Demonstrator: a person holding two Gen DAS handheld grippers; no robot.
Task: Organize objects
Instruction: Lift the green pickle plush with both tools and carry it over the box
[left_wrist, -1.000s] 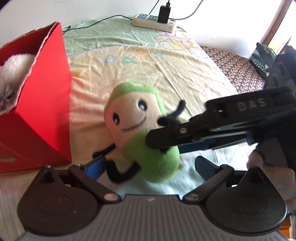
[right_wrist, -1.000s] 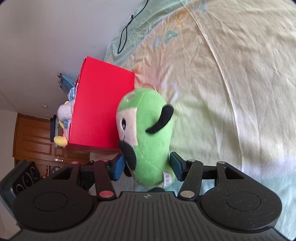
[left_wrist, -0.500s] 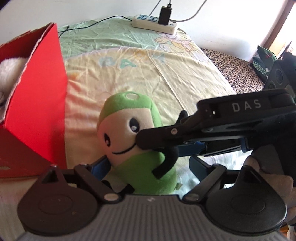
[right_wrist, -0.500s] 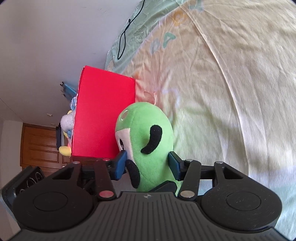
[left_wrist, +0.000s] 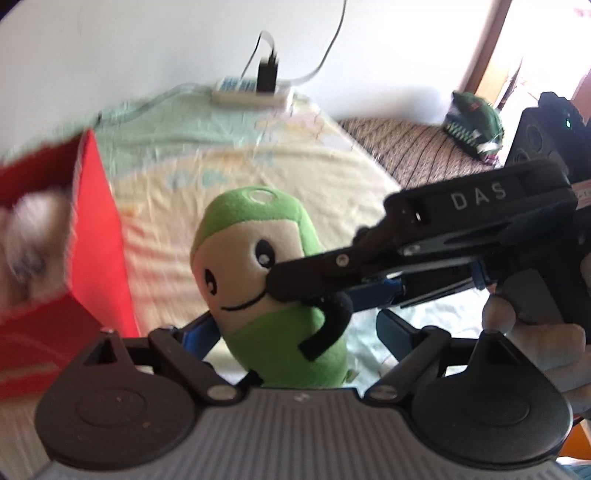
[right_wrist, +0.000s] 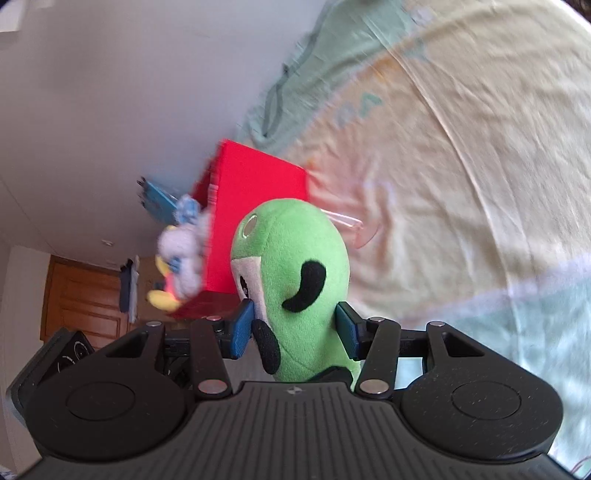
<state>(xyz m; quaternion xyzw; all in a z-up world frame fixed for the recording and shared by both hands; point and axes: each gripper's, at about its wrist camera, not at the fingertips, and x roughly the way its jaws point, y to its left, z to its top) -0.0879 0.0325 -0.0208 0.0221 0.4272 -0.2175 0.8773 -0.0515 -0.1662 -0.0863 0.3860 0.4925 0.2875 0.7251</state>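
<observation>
The plush (left_wrist: 266, 280) is hidden below by the left gripper's housing, and the right gripper (left_wrist: 317, 291) covers its cheek. Left of the jaws, the red box (left_wrist: 99, 236) runs off the frame, the white toy (left_wrist: 26, 236) in it a blur. Beyond the right jaws, another toy (right_wrist: 181, 258) is smeared past telling.

black gripper (left_wrist: 325, 291) marked "das", blue pads, silver screws
</observation>
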